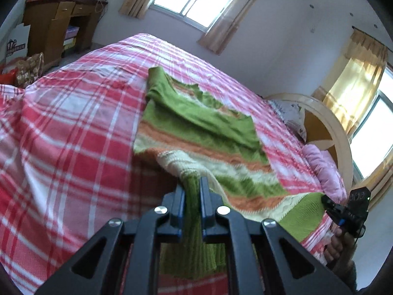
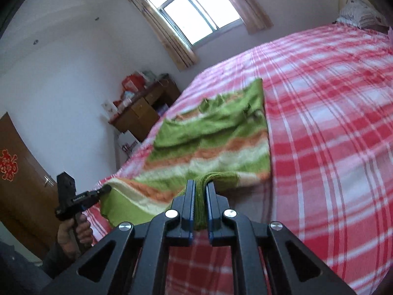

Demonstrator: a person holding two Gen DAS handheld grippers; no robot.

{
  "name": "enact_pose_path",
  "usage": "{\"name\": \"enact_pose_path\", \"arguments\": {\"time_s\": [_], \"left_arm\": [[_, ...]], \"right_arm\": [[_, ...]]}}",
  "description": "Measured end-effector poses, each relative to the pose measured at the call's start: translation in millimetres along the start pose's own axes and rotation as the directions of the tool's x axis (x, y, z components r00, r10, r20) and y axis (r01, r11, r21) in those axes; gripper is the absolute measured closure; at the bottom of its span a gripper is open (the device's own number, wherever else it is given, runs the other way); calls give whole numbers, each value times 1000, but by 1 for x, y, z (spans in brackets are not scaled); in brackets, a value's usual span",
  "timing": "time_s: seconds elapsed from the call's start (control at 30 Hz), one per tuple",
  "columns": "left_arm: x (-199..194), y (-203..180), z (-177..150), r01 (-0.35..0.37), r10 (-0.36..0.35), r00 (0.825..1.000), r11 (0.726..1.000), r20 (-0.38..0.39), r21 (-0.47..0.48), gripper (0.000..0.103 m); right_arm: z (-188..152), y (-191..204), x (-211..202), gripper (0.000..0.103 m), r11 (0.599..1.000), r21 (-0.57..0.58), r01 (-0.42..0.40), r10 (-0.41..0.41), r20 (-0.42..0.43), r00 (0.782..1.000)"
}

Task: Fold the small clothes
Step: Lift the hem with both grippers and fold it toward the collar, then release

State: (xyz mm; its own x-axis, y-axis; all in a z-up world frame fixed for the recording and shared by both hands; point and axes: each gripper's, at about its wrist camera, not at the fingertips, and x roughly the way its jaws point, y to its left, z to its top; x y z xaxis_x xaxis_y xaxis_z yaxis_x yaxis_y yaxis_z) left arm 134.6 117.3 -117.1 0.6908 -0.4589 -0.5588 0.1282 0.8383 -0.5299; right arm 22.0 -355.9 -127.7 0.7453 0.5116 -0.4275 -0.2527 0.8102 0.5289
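Bed covered by red, pink and white plaid sheet, wrinkled. Striped knit sweater in green, orange and cream lies spread mid-bed, near hem lifted off the sheet. Pink bundle and patterned pillow at right, against headboard.

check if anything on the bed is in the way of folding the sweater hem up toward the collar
Nothing visible is. Both the left hand-held gripper and right hand-held gripper are shut on the striped sweater's hem. Between hem and collar lies only the sweater itself on the plaid bedspread; the pillows lie off at the headboard.
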Motion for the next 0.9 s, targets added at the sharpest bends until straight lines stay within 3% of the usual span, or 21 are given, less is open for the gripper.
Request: {"name": "enact_pose_path", "arguments": {"time_s": [0.43,0.9], "left_arm": [[27,-29,83,-10,7,996,1000,86,29,93],[101,-41,139,-66,62,997,996,54,67,93]], "right_arm": [[106,-23,38,96,997,71,-33,26,92,995],[195,-52,105,96,996,72,45,-53,113,992]]}}
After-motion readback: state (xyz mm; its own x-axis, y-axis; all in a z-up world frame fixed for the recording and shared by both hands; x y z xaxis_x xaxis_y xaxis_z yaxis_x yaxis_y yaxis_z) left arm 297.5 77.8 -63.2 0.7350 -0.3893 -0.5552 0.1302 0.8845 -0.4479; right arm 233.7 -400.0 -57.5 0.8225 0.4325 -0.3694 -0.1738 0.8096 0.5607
